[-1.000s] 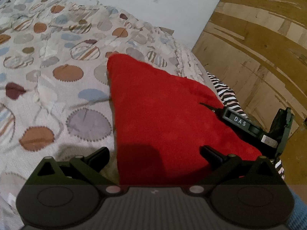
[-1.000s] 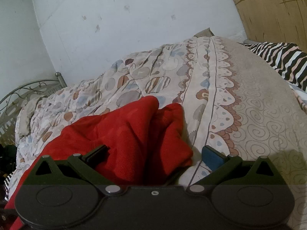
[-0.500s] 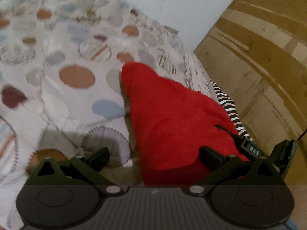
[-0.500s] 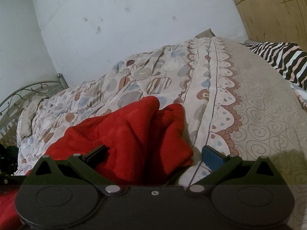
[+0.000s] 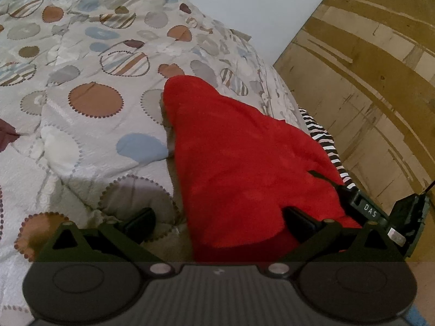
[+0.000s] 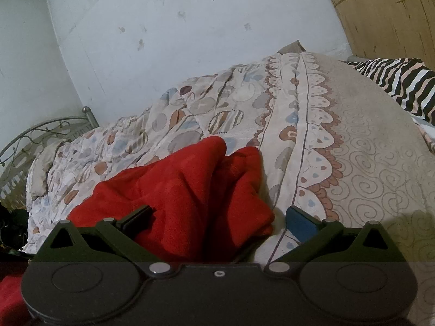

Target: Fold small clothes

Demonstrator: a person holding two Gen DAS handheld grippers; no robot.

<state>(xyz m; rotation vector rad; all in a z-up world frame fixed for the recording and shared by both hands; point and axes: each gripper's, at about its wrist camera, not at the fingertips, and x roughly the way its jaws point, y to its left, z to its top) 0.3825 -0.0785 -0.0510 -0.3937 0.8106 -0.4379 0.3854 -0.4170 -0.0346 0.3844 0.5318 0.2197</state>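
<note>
White letters "DAS" on dark finger of right tongs (image 5: 365, 210), left wrist view only.

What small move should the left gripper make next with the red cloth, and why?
Probably close the left gripper on the near edge of the red cloth. Its jaws stand open, with that edge lying between them on the quilt. The right gripper is open as well, so nothing holds the cloth yet.

1. Patterned quilt (image 5: 81, 141) lies bare left of the red garment (image 5: 244, 163): open passage there.
2. Striped pillow (image 6: 402, 81) and wooden panel (image 5: 367, 95) close off the bed's right edge.
3. Wall (image 6: 190, 27) bounds the far edge.
</note>
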